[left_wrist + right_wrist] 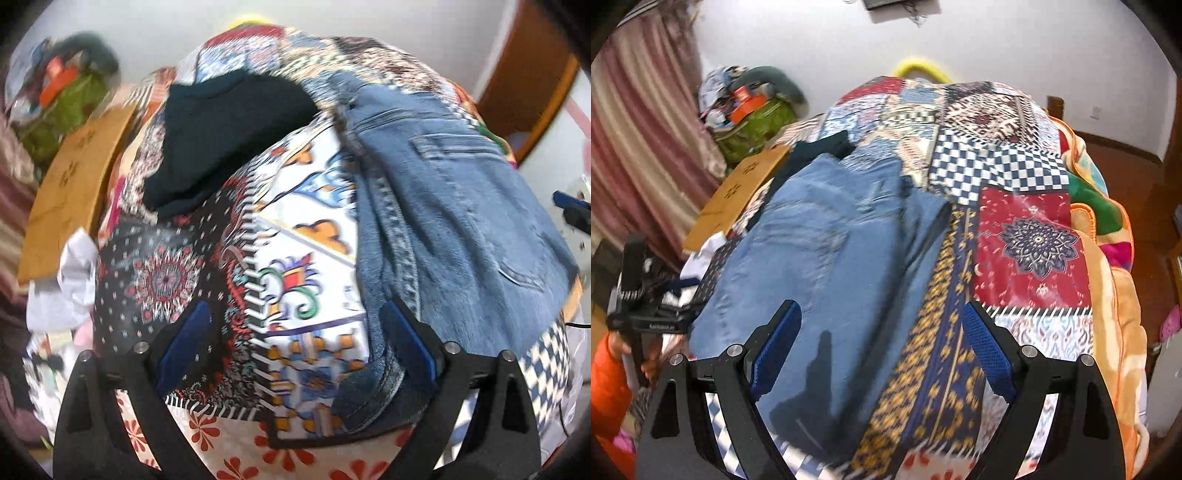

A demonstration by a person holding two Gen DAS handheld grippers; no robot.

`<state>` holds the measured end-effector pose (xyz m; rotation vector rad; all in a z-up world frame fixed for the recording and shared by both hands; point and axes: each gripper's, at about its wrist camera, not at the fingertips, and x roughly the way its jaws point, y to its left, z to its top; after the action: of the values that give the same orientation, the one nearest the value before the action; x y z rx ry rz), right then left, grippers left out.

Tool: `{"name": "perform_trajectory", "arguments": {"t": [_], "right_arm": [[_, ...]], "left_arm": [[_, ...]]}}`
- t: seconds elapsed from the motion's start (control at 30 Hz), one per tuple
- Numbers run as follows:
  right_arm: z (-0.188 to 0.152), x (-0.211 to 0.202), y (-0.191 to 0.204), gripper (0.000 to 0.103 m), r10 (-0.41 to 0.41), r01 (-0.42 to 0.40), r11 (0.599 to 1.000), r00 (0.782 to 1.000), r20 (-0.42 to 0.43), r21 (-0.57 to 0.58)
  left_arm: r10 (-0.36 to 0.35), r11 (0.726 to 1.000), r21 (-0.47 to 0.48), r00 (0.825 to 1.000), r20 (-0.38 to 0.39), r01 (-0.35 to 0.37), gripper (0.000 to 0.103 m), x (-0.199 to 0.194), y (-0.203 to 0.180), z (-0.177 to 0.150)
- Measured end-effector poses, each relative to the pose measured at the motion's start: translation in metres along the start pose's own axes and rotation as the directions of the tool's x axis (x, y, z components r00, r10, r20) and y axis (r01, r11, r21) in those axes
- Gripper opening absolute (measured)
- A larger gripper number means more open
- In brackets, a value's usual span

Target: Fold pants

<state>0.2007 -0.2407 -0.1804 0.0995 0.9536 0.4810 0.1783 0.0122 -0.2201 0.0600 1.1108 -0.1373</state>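
The jeans [827,254] are laid out on the patterned quilt [1030,254] covering the bed, and in the right wrist view they appear doubled over lengthwise, one leg on the other, with the hem end nearest the camera. In the left wrist view the waist end is shown, a back pocket [458,147] facing up, and a lumped denim edge is seen low down by the inner side of the right-hand finger. The flat spread is judged to be deliberate: a smooth base is needed before the next fold is made.

The left gripper [295,350] is held wide apart above the quilt, nothing between its blue pads [184,350]; it is placed beside the denim edge, probably so that edge can be taken up. The right gripper [882,350] is likewise spread and empty, hung over the hem end, one pad above denim, the other above quilt.

A dark garment [229,144] is left further up the bed, just beside the jeans. A brown board [74,184] is propped at the bed's edge, a clutter pile [750,110] beyond it, a curtain [639,147] at the side.

White lettering is printed on the left gripper's body as seen from the right wrist, but it cannot be read. No brand tag can be made out on the jeans.
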Motion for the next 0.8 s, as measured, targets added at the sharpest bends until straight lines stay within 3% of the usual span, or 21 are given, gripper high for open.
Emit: {"name": "perform_trajectory", "arguments": {"t": [0.03,0.13,0.2,0.23,0.3,0.4,0.57,0.8], "right_arm": [[-0.006,-0.001,0.004,0.086,0.012,-0.012,1.000,1.000,-0.006,-0.007],[-0.018,0.006,0.008,0.074,0.027,-0.028,1.000,0.999,-0.031,-0.009],[-0.027,0.016,0.008,0.057,0.035,-0.035,0.999,0.998,-0.056,0.011],[-0.031,0.021,0.006,0.054,0.054,-0.052,0.998,0.996,-0.065,0.029],[-0.036,0.025,0.003,0.040,0.092,-0.088,0.994,0.994,-0.051,0.067],[-0.040,0.023,0.005,0.034,0.091,-0.090,0.994,0.996,-0.016,0.058],[-0.047,0.023,0.007,0.023,0.058,-0.057,0.998,0.998,-0.011,0.026],[-0.040,0.010,0.010,0.026,0.050,-0.052,0.998,0.997,-0.059,-0.029]], "left_arm": [[-0.006,1.000,0.006,1.000,0.024,0.006,0.079,-0.007,-0.004,0.001],[-0.048,0.999,0.000,0.997,0.061,0.048,0.060,-0.020,-0.010,0.005],[-0.099,0.995,0.001,0.993,0.057,0.099,0.055,-0.021,-0.013,0.007],[-0.123,0.992,0.015,0.991,0.051,0.123,0.052,-0.020,-0.018,0.007],[-0.123,0.992,0.032,0.991,0.061,0.121,0.048,-0.020,-0.026,0.006],[-0.123,0.992,0.035,0.991,0.053,0.122,0.041,-0.014,-0.030,0.006],[-0.060,0.995,0.081,0.996,0.066,0.054,0.042,-0.002,-0.037,-0.004],[-0.074,0.994,0.087,0.995,0.066,0.068,0.043,-0.014,-0.027,0.019]]}}
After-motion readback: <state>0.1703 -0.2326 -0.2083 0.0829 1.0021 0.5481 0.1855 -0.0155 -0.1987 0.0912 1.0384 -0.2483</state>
